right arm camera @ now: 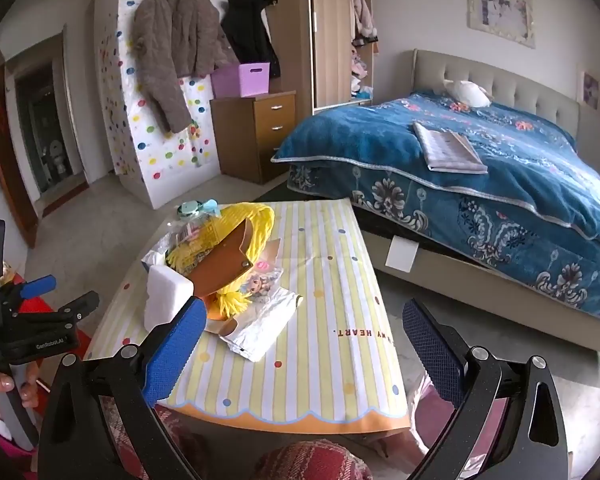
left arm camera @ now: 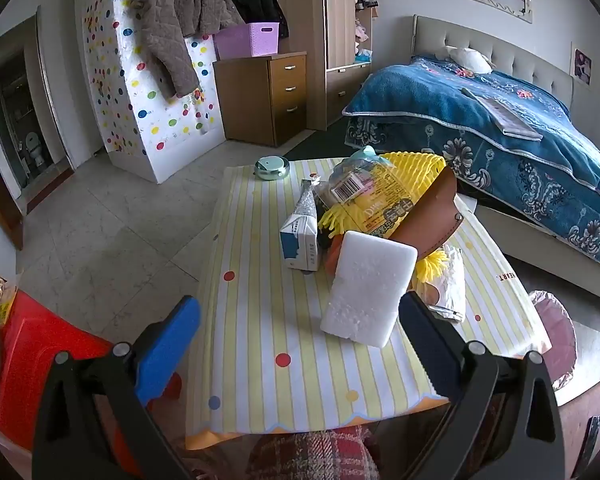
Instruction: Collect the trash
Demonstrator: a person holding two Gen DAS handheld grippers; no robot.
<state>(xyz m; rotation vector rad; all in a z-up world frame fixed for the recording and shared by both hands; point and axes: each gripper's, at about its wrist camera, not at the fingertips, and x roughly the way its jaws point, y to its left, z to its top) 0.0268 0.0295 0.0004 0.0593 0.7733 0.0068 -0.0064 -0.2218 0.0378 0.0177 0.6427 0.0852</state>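
Left wrist view, lower edge of the frame: the left hand-held gripper (left arm camera: 300, 344) stands with its jaws spread wide and nothing between the blue pads, above the near end of a tabletop (left arm camera: 260, 320) covered in a yellow-and-white striped cloth with coloured dots. Lower left: a red container (left arm camera: 40, 360) beside the tabletop. Centre of the frame: the trash lies heaped on the tabletop, with a white foam block (left arm camera: 368, 288) nearest, leaning against the pile; left of it a small blue-and-white carton (left arm camera: 300, 244) stands upright; behind them a clear printed wrapper (left arm camera: 364, 192) with a barcode rests on a yellow foam net (left arm camera: 416, 172), and a brown leather-like piece (left arm camera: 432, 220) slants across the pile's right side. Right of the block lies a crumpled white paper bag (left arm camera: 448, 280). Toward the far end of the tabletop, apart from the pile, sits a round pale-green tin (left arm camera: 272, 167). Right wrist view, lower edge: the right hand-held gripper (right arm camera: 304, 340) is likewise wide open and empty, over a bare stretch of the tabletop to the right of the pile; at the left edge a person's hand (right arm camera: 4, 388) holds the other gripper's handle. Upper right of both frames: a bed (right arm camera: 500, 168) with a blue blanket. Upper left: a brown coat (right arm camera: 176, 48) hangs against a dotted cabinet.
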